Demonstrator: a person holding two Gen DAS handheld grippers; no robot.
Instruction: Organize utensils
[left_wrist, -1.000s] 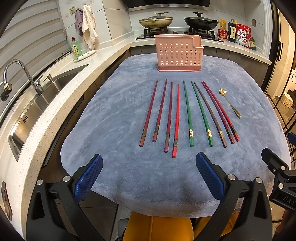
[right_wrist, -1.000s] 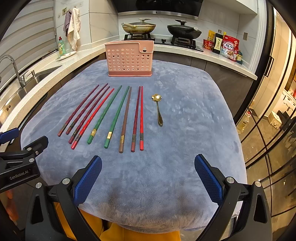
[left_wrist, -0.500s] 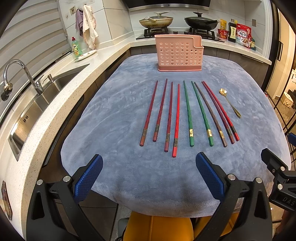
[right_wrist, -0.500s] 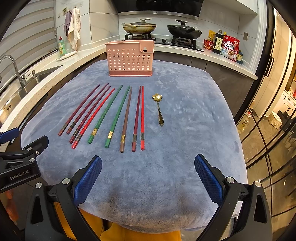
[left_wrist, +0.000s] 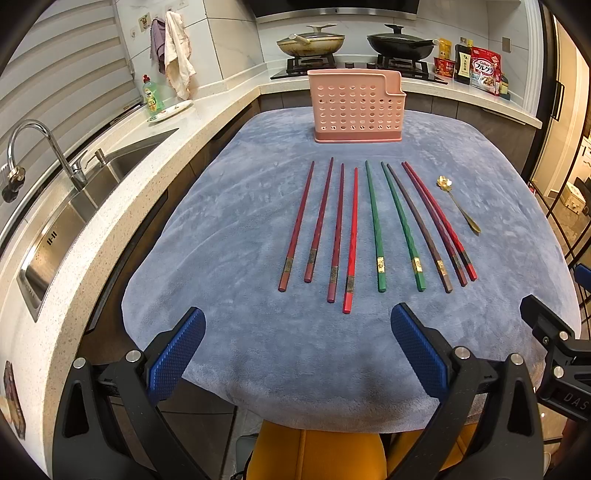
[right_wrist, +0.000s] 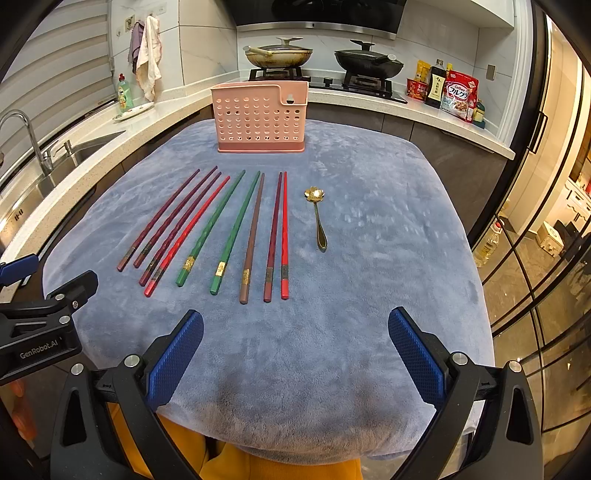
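Note:
Several chopsticks lie side by side on a blue-grey cloth (left_wrist: 229, 229): dark red and red ones (left_wrist: 321, 221) at left, two green ones (left_wrist: 375, 225) in the middle, a brown one and two more red ones (left_wrist: 437, 221) at right. They also show in the right wrist view (right_wrist: 221, 229). A small gold spoon (left_wrist: 458, 205) (right_wrist: 317, 218) lies right of them. A pink perforated holder (left_wrist: 356, 107) (right_wrist: 260, 118) stands upright behind them. My left gripper (left_wrist: 297, 350) and right gripper (right_wrist: 295, 350) are open and empty, over the cloth's near edge.
A sink (left_wrist: 92, 192) with a tap and a stone counter run along the left. A hob with two pans (left_wrist: 399, 42) and food packets (left_wrist: 484, 70) stand at the back. A glass door (right_wrist: 535, 258) is to the right.

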